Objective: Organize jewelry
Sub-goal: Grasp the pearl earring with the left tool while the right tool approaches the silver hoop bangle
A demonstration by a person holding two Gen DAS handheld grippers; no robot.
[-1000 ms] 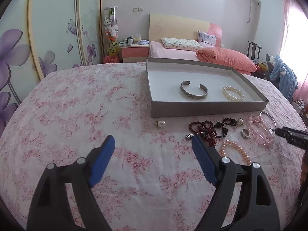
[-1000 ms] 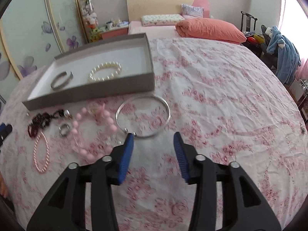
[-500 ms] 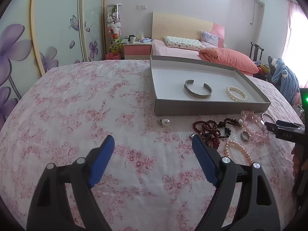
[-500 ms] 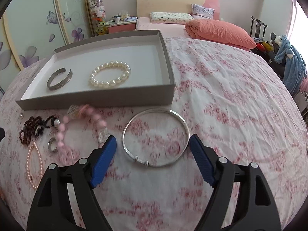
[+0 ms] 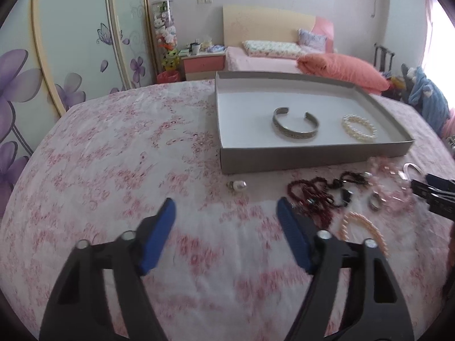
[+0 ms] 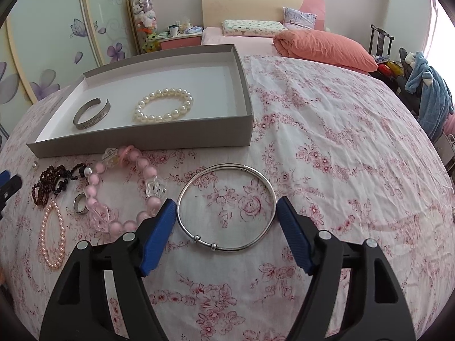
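The right gripper (image 6: 224, 210) is closing around the silver bangle (image 6: 226, 207), pads not yet pressing. It should be squeezing evenly across the rim. The left gripper (image 5: 226, 210) is closing on nothing.

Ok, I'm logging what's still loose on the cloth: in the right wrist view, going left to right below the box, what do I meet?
Dark red bead strand → small pink pearl bracelet → ring → big pink bead bracelet → silver bangle.
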